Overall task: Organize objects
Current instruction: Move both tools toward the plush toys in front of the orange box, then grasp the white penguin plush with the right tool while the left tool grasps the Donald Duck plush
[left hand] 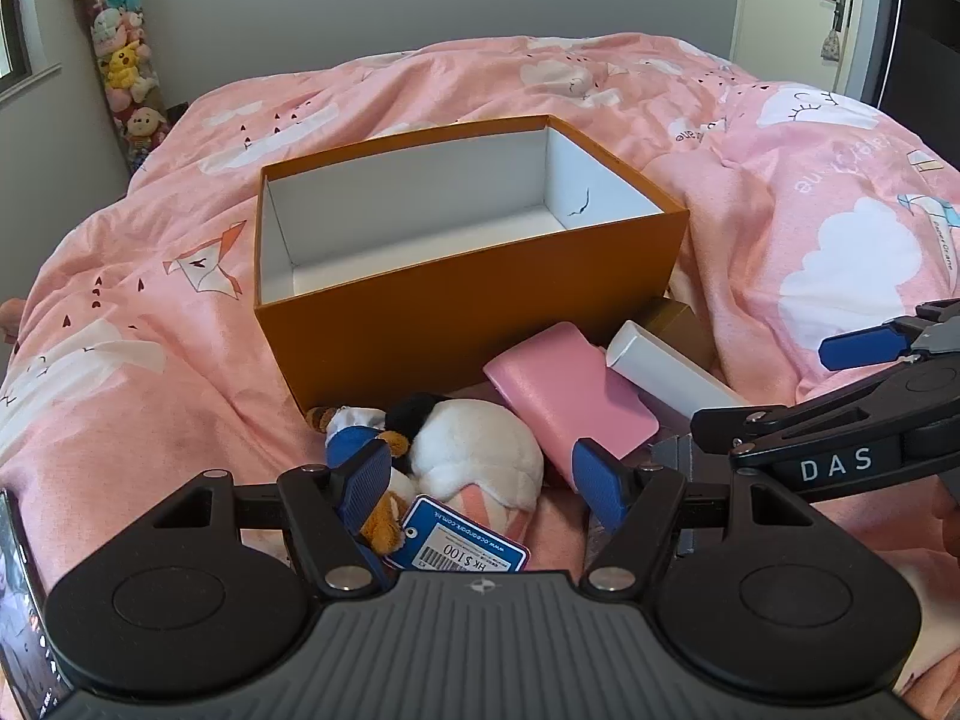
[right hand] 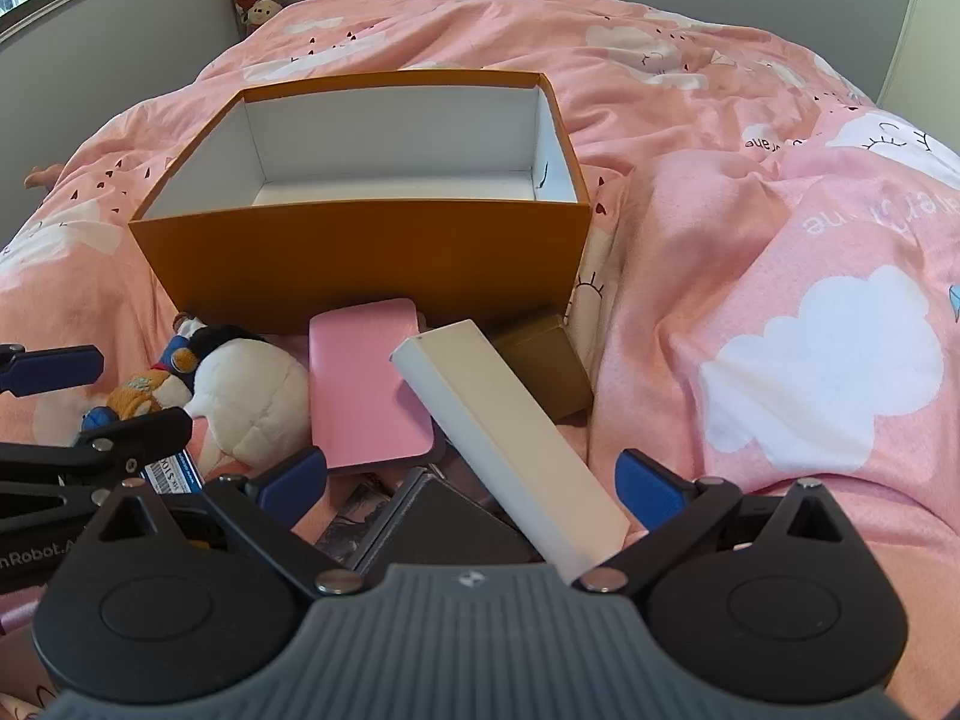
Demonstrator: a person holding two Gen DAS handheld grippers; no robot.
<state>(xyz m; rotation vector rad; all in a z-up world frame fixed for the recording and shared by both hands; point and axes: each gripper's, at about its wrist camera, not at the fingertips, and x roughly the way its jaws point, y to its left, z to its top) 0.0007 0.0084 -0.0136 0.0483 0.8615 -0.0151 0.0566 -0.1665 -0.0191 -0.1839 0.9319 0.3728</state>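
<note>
— Over there, on the soft pink bed cover (left hand: 150,276): a big orange cardboard box (left hand: 468,294), smooth, white inside, top wide open.

— And in front of the box?

— A heap, just beside its near wall. A round fluffy white plush toy (left hand: 474,450) with a shiny blue price tag (left hand: 465,546). A small furry brown and blue toy (left hand: 360,426), half hidden. A flat pink case (left hand: 570,396) with round corners. A long white box (right hand: 510,438), smooth, with sharp edges. A gold box (right hand: 546,360), partly covered.

— Left gripper (left hand: 486,480)?

— Blue ridged pads spread apart, either side of the plush toy, holding nothing.

— Right gripper (right hand: 474,474)?

— Spread wide too, around the near end of the long white box. Touching or not: hard to tell. Something dark and flat (right hand: 450,522) underneath, cut off, too hidden to name.
</note>
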